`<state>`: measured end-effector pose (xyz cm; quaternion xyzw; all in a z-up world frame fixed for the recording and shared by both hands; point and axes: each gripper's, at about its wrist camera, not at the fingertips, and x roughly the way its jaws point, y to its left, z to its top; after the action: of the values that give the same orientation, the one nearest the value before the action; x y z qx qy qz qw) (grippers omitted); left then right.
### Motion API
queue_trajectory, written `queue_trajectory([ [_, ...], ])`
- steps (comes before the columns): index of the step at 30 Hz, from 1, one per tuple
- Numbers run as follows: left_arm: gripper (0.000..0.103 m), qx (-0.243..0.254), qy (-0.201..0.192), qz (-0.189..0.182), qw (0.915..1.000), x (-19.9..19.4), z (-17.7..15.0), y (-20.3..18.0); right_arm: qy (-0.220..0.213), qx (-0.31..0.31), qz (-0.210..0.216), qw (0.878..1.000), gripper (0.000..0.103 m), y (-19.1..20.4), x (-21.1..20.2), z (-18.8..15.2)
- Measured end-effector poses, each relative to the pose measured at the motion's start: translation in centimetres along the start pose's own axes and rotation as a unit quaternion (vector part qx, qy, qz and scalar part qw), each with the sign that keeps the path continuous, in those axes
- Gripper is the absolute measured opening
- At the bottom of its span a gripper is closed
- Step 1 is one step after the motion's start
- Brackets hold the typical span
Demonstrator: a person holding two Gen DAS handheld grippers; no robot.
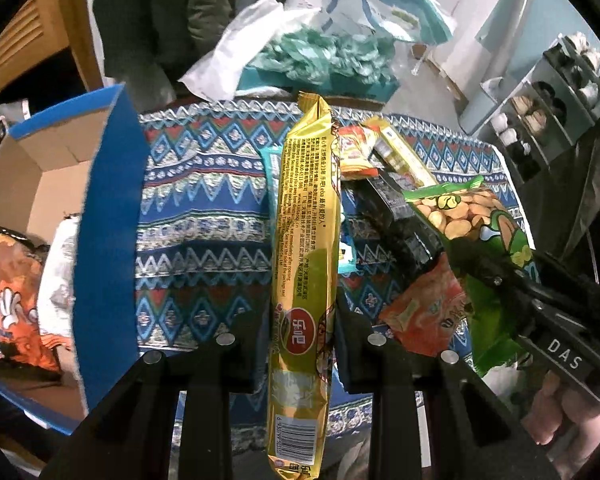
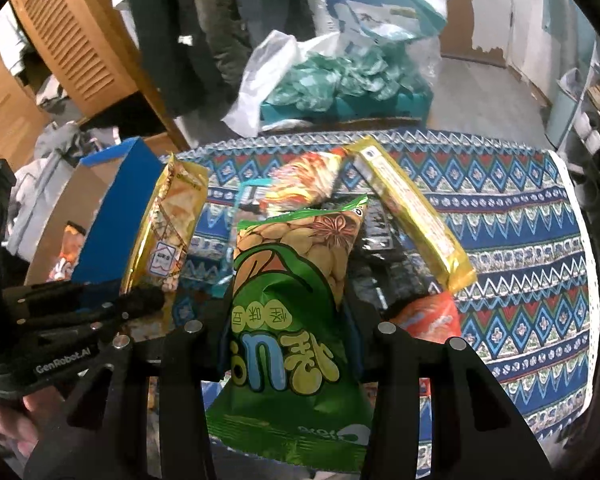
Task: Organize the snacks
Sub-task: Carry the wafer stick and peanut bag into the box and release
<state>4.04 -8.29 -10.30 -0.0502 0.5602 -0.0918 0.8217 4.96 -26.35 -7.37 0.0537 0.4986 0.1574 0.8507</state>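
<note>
My left gripper is shut on a long gold snack packet and holds it above the patterned tablecloth. It also shows in the right wrist view. My right gripper is shut on a green peanut bag, lifted over the snack pile; the bag also shows in the left wrist view. A blue cardboard box stands open at the left, with an orange snack bag and a white bag inside.
On the cloth lie a second gold packet, an orange-red bag, black packets, a teal packet and a small orange packet. Plastic bags sit behind the table. A shoe rack stands right.
</note>
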Motion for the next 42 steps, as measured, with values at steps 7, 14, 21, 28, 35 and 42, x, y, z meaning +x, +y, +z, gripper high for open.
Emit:
queue_trajectory([
  [7,0.028,-0.009,-0.022,-0.002,0.9997,-2.7,-0.3,1.8,-0.003,-0.017,0.008,1.000,0.043,2.4,0.1,0.7],
  [14,0.028,-0.028,-0.040,-0.007,0.9988,-4.7,-0.4,4.3,-0.010,-0.040,0.023,0.999,0.043,5.6,0.0,1.8],
  [21,0.028,-0.053,-0.060,-0.006,0.9968,-6.6,-0.4,7.2,-0.016,-0.061,0.037,0.997,0.043,8.9,0.3,2.9],
  [28,0.028,-0.079,-0.080,0.007,0.9936,-8.4,-0.5,10.6,-0.016,-0.080,0.048,0.996,0.043,12.1,1.1,3.8],
  [35,0.028,-0.117,-0.090,0.015,0.9890,-9.3,-0.8,14.6,-0.011,-0.109,0.062,0.992,0.043,16.3,2.3,4.6],
  [42,0.028,-0.144,-0.094,0.027,0.9847,-9.6,-1.1,17.9,0.000,-0.137,0.078,0.988,0.043,20.7,3.9,5.1],
])
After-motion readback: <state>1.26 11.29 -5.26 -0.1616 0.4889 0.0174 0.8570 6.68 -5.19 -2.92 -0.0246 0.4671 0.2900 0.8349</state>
